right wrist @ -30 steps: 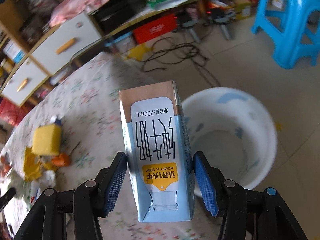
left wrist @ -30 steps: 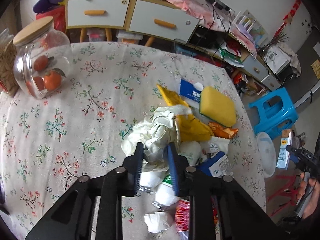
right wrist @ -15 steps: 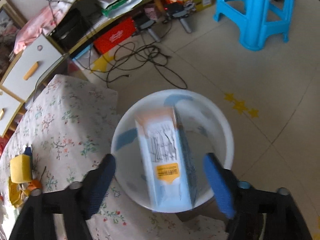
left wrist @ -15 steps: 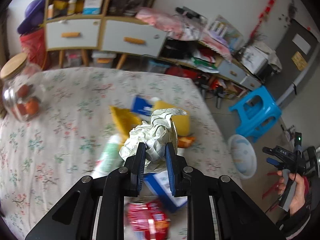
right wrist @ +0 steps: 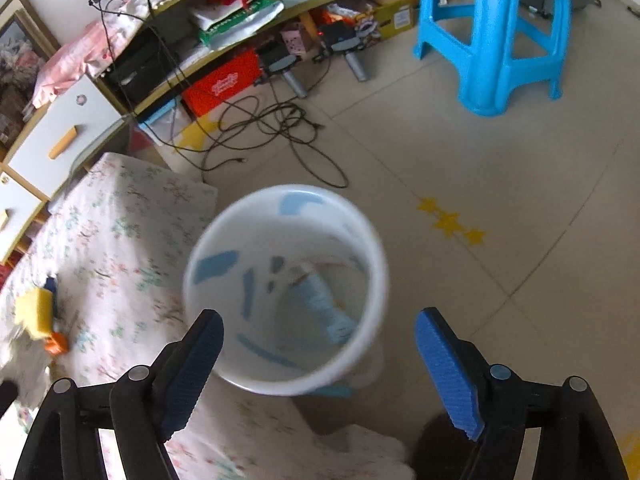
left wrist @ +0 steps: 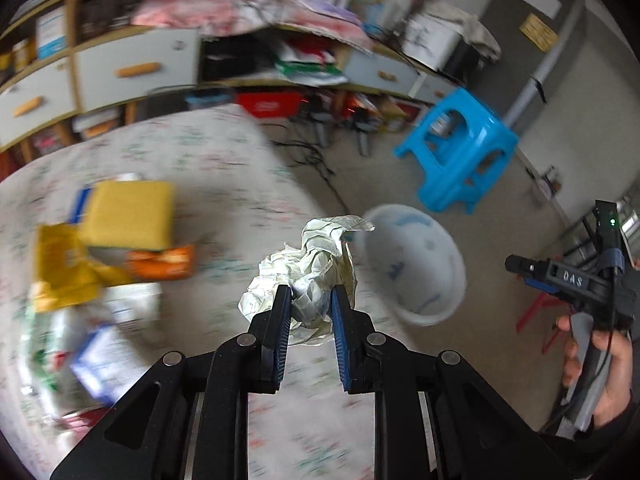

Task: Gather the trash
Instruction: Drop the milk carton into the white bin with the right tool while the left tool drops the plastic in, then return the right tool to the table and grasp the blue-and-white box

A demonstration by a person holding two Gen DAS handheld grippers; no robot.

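A crumpled pale wrapper [left wrist: 308, 276] sits at the centre of the left wrist view, pinched between the blue pads of the left tongs [left wrist: 306, 316], which are clenched on it above the edge of the floral-clothed worktop [left wrist: 224, 168]. Just right of it in that frame stands the white bin [left wrist: 416, 264] on the floor, its inside too blurred there to read. The right wrist view looks straight down into the same bin [right wrist: 372, 248] at the frame's centre and shows what the other cannot: a light blue milk carton [right wrist: 324, 304] lying tilted at the bottom. The right tongs [right wrist: 318, 356] are spread wide and hold nothing, their pads at the lower left and lower right of the frame on either side of the bin's near rim. Only the left view shows the right tongs from outside [left wrist: 560, 280], at the right edge, gripped by a hand [left wrist: 600, 372]. At the left of the left view, blurred, lies the remaining litter: a yellow sponge [left wrist: 128, 216], an orange packet [left wrist: 160, 260] and a yellow bag [left wrist: 64, 272]. A blue stool [right wrist: 496, 32] stands at the upper right of the right view.
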